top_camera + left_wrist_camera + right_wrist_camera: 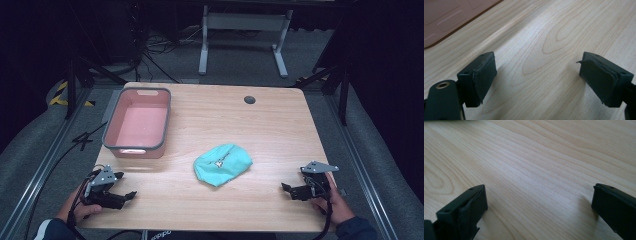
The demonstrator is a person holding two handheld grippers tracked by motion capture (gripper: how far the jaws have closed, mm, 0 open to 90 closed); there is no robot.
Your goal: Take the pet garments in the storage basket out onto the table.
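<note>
Table: a pale wood-grain table (280, 130) fills the centre of the high view, with a small dark round hole (249, 100) near its far edge.
Bin: a pink bin with a grey rim (111, 124) stands on the table's far left part, long side running away from the person; its pink floor is bare, nothing inside. A corner of its pink wall (446, 17) also shows at the top left of the left gripper view.
Cloth: a crumpled teal cloth (222, 164) with a small light tag on top lies near the middle of the table, right of the bin and well apart from it, roughly between the two grippers and a little farther from the person.
Left gripper: the left gripper (125, 195), held in a hand (82, 207) at the near left corner, sits low over the table in front of the bin; its jaws stand spread wide in the left gripper view (537, 77), bare wood between them, pinching nothing.
Right gripper: the right gripper (286, 189), held in a hand (334, 202) at the near right edge, points toward the table's middle; its jaws are likewise spread wide (539, 205), empty, with only wood grain between them.
</note>
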